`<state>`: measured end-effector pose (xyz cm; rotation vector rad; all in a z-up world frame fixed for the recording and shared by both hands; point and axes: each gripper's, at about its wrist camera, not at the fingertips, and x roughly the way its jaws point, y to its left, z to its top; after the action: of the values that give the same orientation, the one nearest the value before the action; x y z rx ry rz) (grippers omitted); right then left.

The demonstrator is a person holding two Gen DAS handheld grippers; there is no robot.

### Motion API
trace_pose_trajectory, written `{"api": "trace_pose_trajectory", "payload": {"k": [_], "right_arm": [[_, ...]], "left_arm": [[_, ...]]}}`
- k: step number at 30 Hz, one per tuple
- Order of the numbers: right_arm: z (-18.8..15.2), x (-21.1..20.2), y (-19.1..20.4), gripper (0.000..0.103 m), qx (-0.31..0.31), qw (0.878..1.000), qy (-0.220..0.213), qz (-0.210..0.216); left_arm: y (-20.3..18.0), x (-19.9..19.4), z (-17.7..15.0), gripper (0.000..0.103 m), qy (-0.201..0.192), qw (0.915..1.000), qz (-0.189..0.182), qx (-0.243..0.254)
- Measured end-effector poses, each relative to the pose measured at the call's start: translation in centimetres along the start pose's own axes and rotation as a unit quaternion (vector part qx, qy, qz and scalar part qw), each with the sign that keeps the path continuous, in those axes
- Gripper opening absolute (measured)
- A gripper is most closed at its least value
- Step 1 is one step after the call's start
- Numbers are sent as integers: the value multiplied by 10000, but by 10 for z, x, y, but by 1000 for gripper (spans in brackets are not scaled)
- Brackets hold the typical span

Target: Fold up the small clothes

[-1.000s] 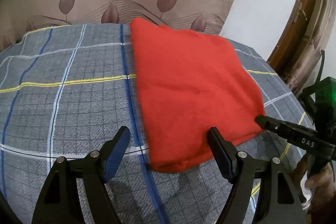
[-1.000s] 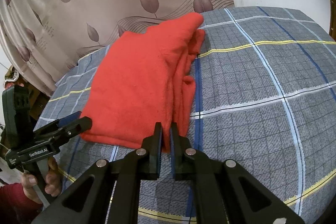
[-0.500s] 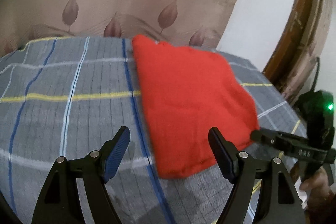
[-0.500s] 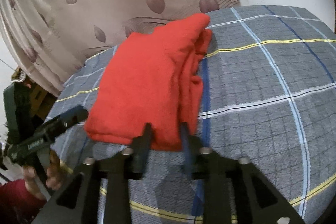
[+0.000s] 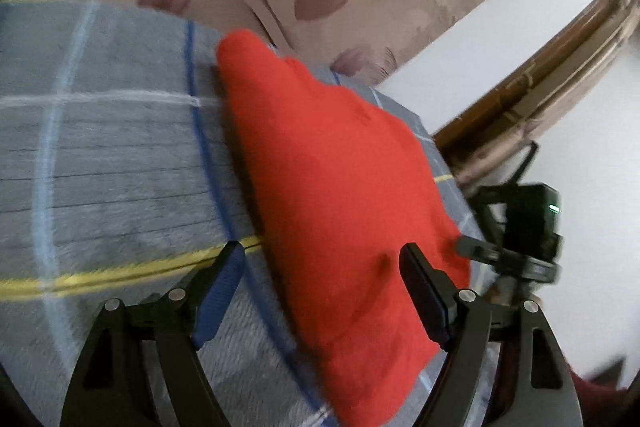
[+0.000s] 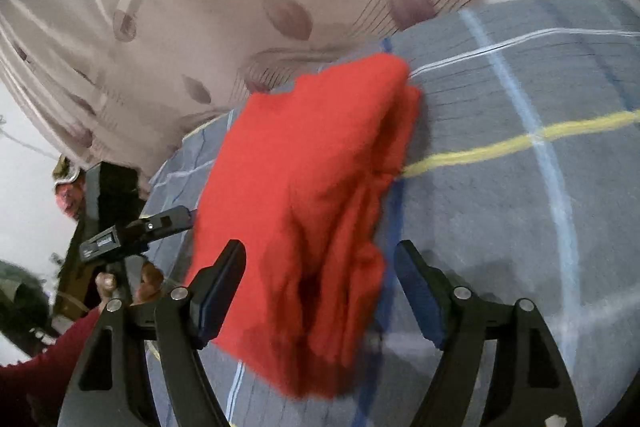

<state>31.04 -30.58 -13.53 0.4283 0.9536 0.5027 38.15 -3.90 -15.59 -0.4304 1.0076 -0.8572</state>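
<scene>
A folded red fleece garment [image 6: 316, 211], soft and fuzzy with bunched layered edges, lies on the grey plaid bedsheet [image 6: 500, 211]. The right gripper [image 6: 320, 279] has just been opening, its jaws wide around the garment's near edge without pressing it. The left gripper [image 5: 320, 279] also stands open, its right finger [image 5: 420, 283] over the cloth.

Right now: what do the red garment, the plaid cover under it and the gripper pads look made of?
Red garment: soft, matte, fleece-like knit; fuzzy surface, limp thick folds at its edge.
Plaid cover: woven or brushed fabric, matte, probably cotton blend; motion blur hides the weave.
Gripper pads: blue, faintly ribbed, likely rubber, on glossy black plastic-looking fingers.
</scene>
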Motion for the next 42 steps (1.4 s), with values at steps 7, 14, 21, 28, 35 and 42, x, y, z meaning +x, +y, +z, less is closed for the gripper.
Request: {"api": "trace_pose_trajectory", "payload": {"k": [7, 14, 21, 28, 35, 42], "right_arm": [[34, 34, -14, 74, 61, 9959, 340, 833], [43, 51, -7, 74, -100, 9894, 515, 1353], [31, 45, -6, 73, -174, 9861, 804, 1444], [46, 61, -4, 73, -11, 9847, 640, 1620], [45, 58, -30, 41, 594, 9798, 485, 1848], [43, 59, -23, 30, 575, 9854, 439, 1539]], "left_arm": [[7, 20, 29, 80, 310, 9966, -769, -6], [14, 27, 42, 80, 333, 9913, -1273, -58], [1, 35, 38, 81, 495, 9939, -916, 372], [-4, 39, 38, 90, 462, 9944, -876, 379], [11, 37, 46, 78, 334, 9915, -1245, -169], [12, 41, 44, 34, 131, 9983, -473, -301]]}}
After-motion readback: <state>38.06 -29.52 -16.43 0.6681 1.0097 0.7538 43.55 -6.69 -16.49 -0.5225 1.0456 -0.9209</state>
